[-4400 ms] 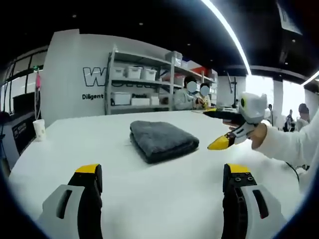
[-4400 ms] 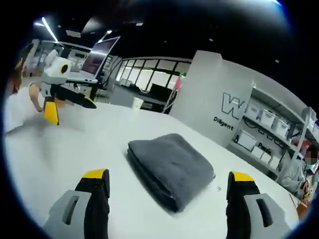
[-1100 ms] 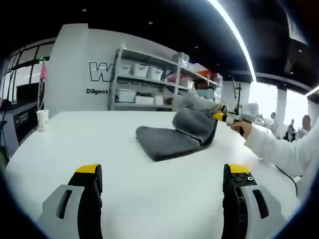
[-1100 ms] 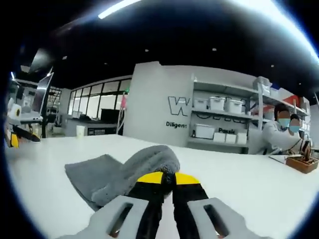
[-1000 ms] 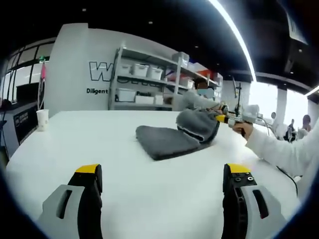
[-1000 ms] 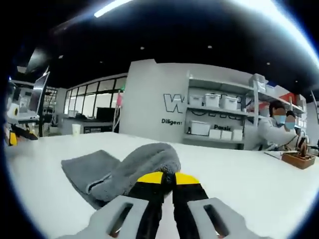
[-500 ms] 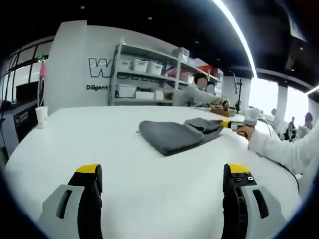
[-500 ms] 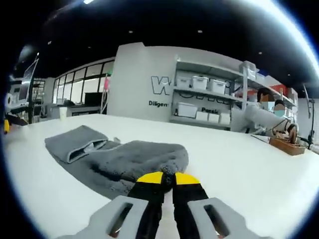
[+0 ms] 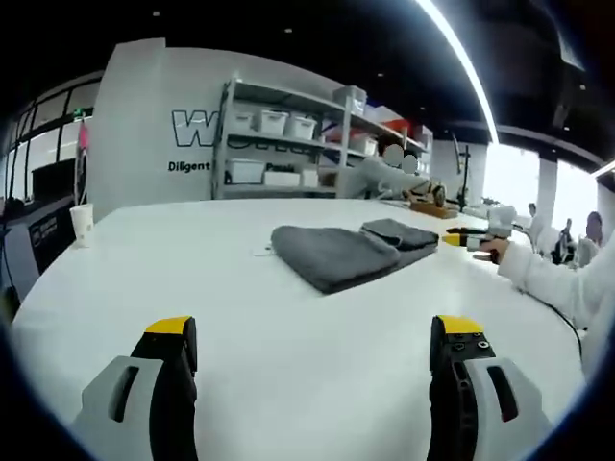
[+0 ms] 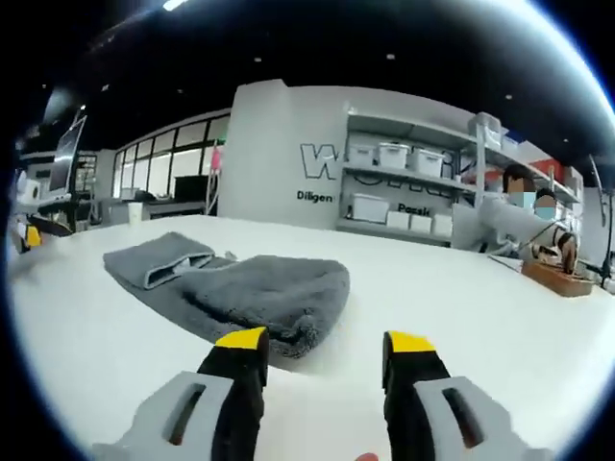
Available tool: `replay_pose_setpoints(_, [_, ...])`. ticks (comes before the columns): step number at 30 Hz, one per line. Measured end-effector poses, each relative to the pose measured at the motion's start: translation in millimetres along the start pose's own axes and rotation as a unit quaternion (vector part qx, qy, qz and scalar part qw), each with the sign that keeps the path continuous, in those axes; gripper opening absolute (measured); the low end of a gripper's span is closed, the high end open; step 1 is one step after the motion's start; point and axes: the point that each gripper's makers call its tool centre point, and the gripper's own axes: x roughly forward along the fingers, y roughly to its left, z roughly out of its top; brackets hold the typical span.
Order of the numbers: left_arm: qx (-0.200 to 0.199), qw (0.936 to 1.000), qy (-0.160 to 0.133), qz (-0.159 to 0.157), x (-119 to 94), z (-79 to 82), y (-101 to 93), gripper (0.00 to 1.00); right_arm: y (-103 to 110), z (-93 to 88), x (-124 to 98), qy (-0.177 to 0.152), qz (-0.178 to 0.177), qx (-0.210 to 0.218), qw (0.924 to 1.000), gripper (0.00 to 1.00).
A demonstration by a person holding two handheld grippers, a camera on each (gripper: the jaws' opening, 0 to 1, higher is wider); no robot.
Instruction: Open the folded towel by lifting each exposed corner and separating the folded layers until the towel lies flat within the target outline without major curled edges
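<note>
Grey terry towel [image 9: 351, 252] on white bench [image 9: 240, 317], at 12 o'clock from left gripper [image 9: 312, 336], well apart. In right gripper view, towel [image 10: 240, 288] at 11 o'clock, just beyond right gripper [image 10: 322, 351].

Change since half a second ago: right jaws, then clenched on the towel edge, now parted and empty; flap released and laid down on the bench. Right gripper also seen from left gripper view at 2 o'clock [image 9: 459, 238], drawn back just clear of the cloth. Left jaws spread wide, holding nothing, as before.

First fold opened toward the right. Towel wider but not flat: a doubled layer with visible pale inner edge [image 10: 159, 264] remains on the far half, and the near edge bulges, rolled under. Judged partway through; remaining fold needs lifting and separating next. Target outline not discernible.
</note>
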Motion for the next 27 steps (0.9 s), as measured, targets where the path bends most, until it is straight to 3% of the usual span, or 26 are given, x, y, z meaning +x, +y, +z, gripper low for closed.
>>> replay_pose_setpoints(4, [0.009, 0.9999, 0.007, 0.002, 3.1, -4.4, -1.3, 1.00, 2.8, 15.5, -20.3, -0.017, 0.024, -0.018, 0.9994, 0.65])
replay_pose_setpoints(10, [0.029, 0.9992, 0.026, 0.010, 9.7, -17.2, -2.5, 1.00, 10.8, 31.3, -43.1, -0.040, 0.065, -0.011, 0.9970, 0.88])
replay_pose_setpoints(14, [0.034, 0.9991, 0.012, 0.022, 13.9, -19.1, -3.7, 1.00, 20.8, 25.0, -49.4, -0.039, 0.091, -0.021, 0.9949, 0.99])
replay_pose_setpoints(16, [0.034, 0.9991, 0.008, 0.024, 20.4, -20.4, -10.4, 1.00, 27.2, 14.1, -51.4, -0.018, 0.105, -0.027, 0.9939, 0.99])
replay_pose_setpoints(19, [0.060, 0.9978, 0.010, 0.027, 33.2, -17.3, -25.3, 1.00, 38.4, 10.5, -51.3, -0.009, 0.130, -0.017, 0.9914, 0.99])
replay_pose_setpoints(21, [0.079, 0.9967, 0.009, 0.017, 47.5, -11.5, -45.2, 1.00, 43.2, 11.1, -51.2, -0.011, 0.139, -0.011, 0.9902, 0.99])
replay_pose_setpoints(27, [0.097, 0.9942, 0.003, -0.047, 104.3, 9.9, -107.5, 1.00, 51.9, 15.6, -55.9, -0.015, 0.152, -0.006, 0.9883, 0.99])
